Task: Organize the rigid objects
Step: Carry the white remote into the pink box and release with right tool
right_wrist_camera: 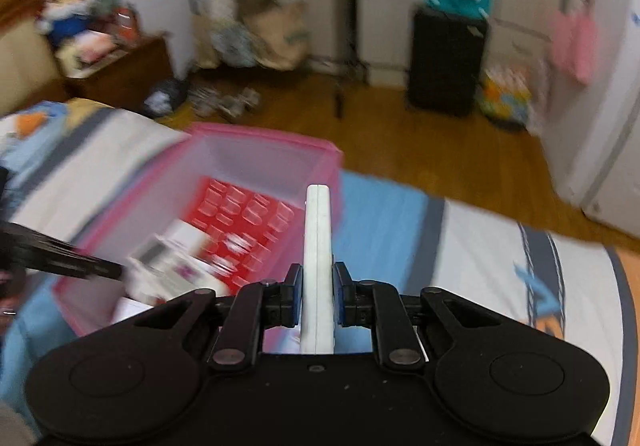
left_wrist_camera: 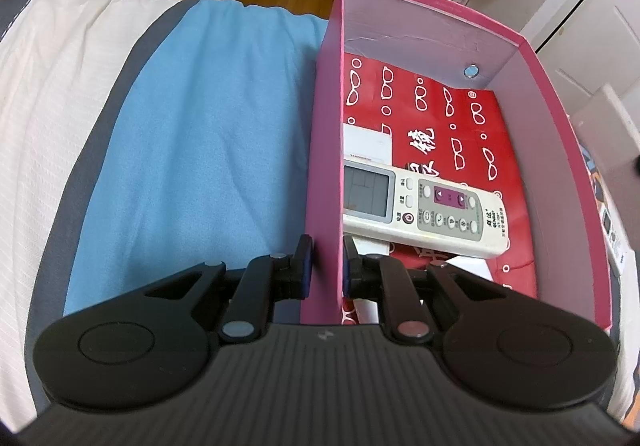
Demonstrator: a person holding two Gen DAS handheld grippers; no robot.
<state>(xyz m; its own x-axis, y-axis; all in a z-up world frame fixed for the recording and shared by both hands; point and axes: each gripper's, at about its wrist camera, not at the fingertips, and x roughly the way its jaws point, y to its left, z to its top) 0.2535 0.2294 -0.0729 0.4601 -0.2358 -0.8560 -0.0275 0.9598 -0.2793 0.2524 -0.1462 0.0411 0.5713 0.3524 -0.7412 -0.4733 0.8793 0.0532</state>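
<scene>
A pink box [left_wrist_camera: 326, 149] stands on the blue blanket [left_wrist_camera: 208, 149] of a bed. Inside it lie a red bag printed with white glasses [left_wrist_camera: 436, 113] and a white remote control [left_wrist_camera: 424, 205] with a grey screen. My left gripper [left_wrist_camera: 327, 258] is shut on the box's left wall, one pad on each side. In the right wrist view, blurred, my right gripper [right_wrist_camera: 317, 294] is shut on a slim white object [right_wrist_camera: 318, 246], seen edge-on and standing upright between the pads. It hangs above the bed, near the right wall of the pink box [right_wrist_camera: 264, 137].
The bed carries a white cover [left_wrist_camera: 48, 117] and grey stripes. Beyond its far edge lies a wooden floor [right_wrist_camera: 420, 141] with shoes, a black case [right_wrist_camera: 446, 61], bags and a metal stand. A white cabinet [left_wrist_camera: 592, 5] stands at the right. The other gripper [right_wrist_camera: 60, 258] shows at the left edge.
</scene>
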